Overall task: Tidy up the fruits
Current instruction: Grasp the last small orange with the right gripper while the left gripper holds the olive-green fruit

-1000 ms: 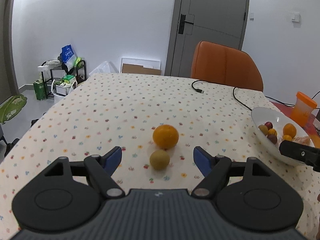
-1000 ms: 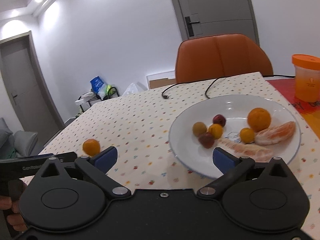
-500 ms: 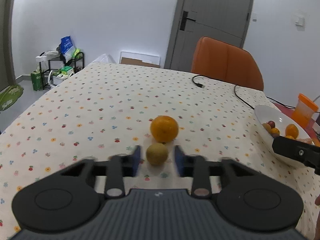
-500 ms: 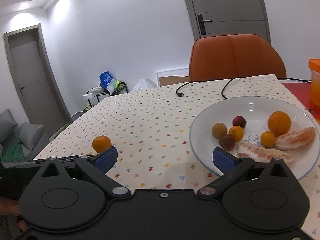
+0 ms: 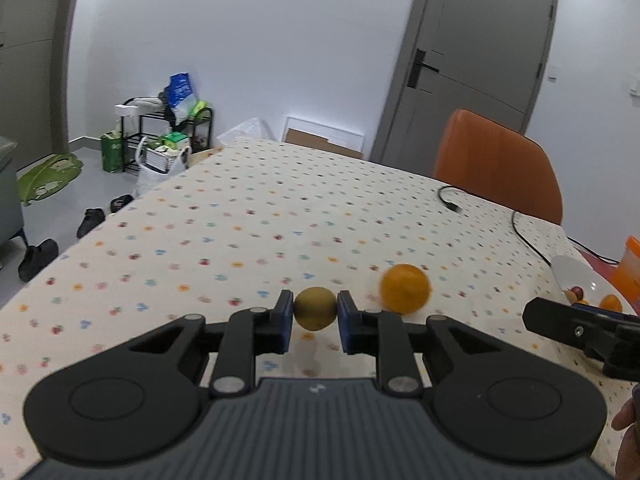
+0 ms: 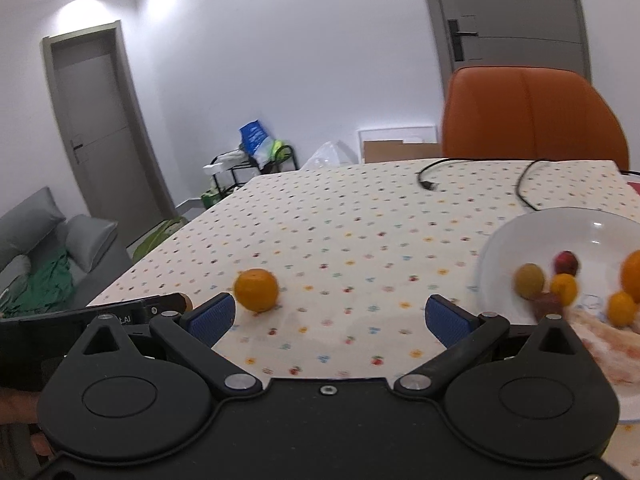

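Well, the table (image 5: 248,216) fills both views, its dotted cloth running away ahead of both sets of jaws, with an orange chair (image 6: 532,116) beyond its far edge. Over to the right of the right gripper's jaws sits the white plate (image 6: 520,232), well stocked: a segment of peeled orange at its near side, a few small orange fruits, a yellowish one, a red one and a dark one, all a bit blurred. That right gripper (image 6: 328,318) hangs over bare cloth, fingers spread wide apart, nothing between the blue pads. Just ahead of its left finger rests the orange (image 6: 256,290), on the cloth, touching nothing I can make out. From the left wrist view the same orange (image 5: 405,289) lies ahead and to the right of the jaws, blurred. And the left gripper (image 5: 315,312) has clamped down on the small yellow-green fruit (image 5: 315,308), pads pressing its two sides. It's slightly oval, long axis running across from pad to pad, ends toward the fingers. Whether it's clear of the cloth, can't tell. A black cable (image 5: 520,228) trails across the far right of the table.
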A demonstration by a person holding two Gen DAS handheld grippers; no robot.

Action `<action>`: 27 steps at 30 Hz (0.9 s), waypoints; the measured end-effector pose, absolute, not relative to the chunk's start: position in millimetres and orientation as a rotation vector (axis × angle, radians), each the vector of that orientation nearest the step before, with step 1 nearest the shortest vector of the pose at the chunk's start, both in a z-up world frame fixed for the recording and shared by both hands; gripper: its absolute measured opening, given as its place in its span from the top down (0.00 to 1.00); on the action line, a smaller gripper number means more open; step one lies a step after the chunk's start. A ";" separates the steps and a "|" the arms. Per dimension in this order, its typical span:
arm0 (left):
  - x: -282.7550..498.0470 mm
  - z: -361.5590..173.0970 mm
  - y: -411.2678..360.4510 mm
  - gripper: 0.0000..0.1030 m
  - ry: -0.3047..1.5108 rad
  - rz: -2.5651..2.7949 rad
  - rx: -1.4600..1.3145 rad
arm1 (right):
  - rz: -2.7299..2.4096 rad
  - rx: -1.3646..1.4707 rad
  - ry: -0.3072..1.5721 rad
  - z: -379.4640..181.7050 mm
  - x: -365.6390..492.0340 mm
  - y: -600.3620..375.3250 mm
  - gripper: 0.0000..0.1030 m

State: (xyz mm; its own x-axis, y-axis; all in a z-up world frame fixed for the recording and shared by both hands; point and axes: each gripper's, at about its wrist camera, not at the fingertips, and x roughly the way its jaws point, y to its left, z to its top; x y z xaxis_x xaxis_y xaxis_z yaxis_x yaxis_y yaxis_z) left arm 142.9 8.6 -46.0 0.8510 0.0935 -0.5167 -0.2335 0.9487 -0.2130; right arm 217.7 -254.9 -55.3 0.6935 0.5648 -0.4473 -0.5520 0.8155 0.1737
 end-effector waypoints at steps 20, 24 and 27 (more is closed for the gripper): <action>126.6 -43.7 56.6 0.79 0.500 0.246 -0.327 | 0.689 -0.047 0.548 -60.1 227.2 -186.8 0.08; 126.4 -44.3 61.6 0.79 0.501 0.256 -0.331 | 0.687 -0.058 0.559 -63.5 231.9 -177.8 0.12; 126.9 -44.4 63.7 0.79 0.503 0.263 -0.332 | 0.684 -0.060 0.568 -66.5 236.5 -172.9 0.12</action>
State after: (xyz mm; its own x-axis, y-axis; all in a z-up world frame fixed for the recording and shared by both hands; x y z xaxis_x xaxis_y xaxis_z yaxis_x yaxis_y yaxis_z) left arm 126.9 63.7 -44.4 0.8449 0.1638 -0.5093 -0.3245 0.9137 -0.2445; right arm 236.5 -172.9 -66.5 0.6303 0.5807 -0.5153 -0.6126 0.7797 0.1294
